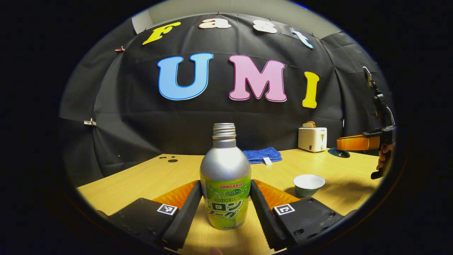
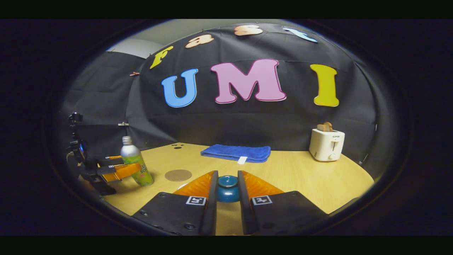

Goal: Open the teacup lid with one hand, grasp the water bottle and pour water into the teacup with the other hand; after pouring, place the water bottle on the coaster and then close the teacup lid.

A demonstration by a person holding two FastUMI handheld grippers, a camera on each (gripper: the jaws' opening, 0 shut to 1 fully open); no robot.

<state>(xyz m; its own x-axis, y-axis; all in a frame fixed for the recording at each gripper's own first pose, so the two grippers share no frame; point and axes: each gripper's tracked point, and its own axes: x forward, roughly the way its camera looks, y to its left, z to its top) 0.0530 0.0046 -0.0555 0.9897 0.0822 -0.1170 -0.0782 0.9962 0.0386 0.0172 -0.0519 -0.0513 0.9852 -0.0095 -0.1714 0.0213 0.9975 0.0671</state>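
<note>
The left gripper clamps the upright water bottle, ready for pouring into the open teacup nearby. The right gripper apparently pinches the lid clear; the coaster waits.

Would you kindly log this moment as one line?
left tongs: shut on water bottle | right tongs: shut on teacup lid | teacup: open | coaster: bare
</note>
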